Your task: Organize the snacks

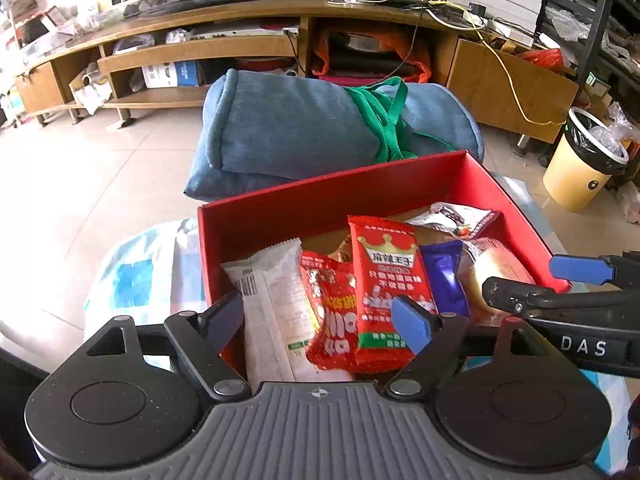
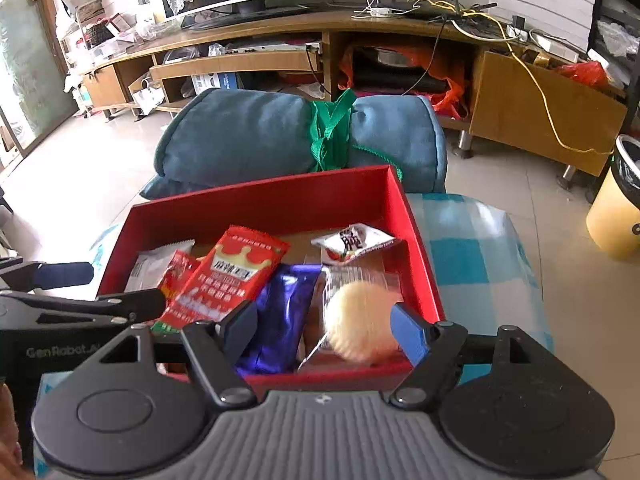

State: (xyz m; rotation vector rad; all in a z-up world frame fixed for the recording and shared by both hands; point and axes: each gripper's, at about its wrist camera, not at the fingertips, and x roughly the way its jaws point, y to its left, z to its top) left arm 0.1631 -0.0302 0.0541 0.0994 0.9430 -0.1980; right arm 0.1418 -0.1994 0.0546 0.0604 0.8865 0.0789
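A red box (image 1: 320,196) (image 2: 256,202) stands on a blue-checked cloth and holds several snack packets: a white packet (image 1: 276,304), a red crown-print packet (image 1: 386,276) (image 2: 236,276), a smaller red one (image 1: 332,312), a purple one (image 1: 444,276) (image 2: 280,312), a clear-wrapped round pastry (image 2: 358,320) (image 1: 492,276) and a small white packet (image 1: 456,216) (image 2: 356,240). My left gripper (image 1: 320,320) is open over the red and white packets, holding nothing. My right gripper (image 2: 324,326) is open over the purple packet and the pastry, holding nothing.
A rolled blue cushion (image 1: 304,128) (image 2: 248,136) tied with a green strap lies behind the box. A wooden TV bench (image 1: 240,40) runs along the back. A yellow bin (image 1: 580,160) stands at the right. The checked cloth (image 2: 480,248) extends right of the box.
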